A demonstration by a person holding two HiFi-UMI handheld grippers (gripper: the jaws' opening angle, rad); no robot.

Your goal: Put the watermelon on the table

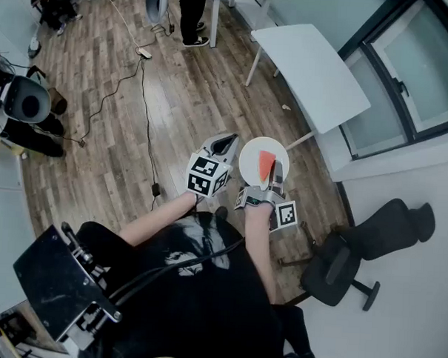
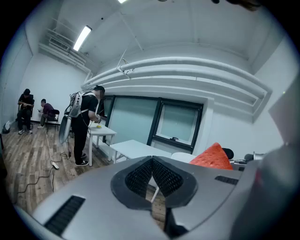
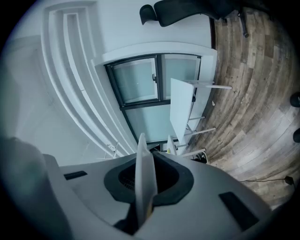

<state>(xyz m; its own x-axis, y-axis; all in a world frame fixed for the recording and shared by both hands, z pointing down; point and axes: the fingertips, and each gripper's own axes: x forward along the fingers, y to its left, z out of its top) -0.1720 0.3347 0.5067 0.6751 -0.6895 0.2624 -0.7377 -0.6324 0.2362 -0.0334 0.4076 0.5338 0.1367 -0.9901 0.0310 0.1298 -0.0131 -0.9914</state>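
Note:
A red watermelon slice (image 1: 265,167) lies on a round white plate (image 1: 248,162) held above the wooden floor. My right gripper (image 1: 275,180) is shut on the plate's near rim. In the right gripper view the plate (image 3: 144,183) shows edge-on between the jaws of the right gripper (image 3: 145,161). My left gripper (image 1: 224,143) is just left of the plate, shut with nothing in it. The left gripper view shows its closed tips (image 2: 152,161), with the watermelon (image 2: 213,156) and plate (image 2: 180,157) to the right. The white table (image 1: 310,74) stands ahead and to the right.
A black office chair (image 1: 346,265) stands at the right behind me. Cables (image 1: 142,97) run over the floor to the left. A person (image 2: 86,122) stands at another white table (image 2: 101,131) farther off, and two people sit at the far left (image 2: 35,112).

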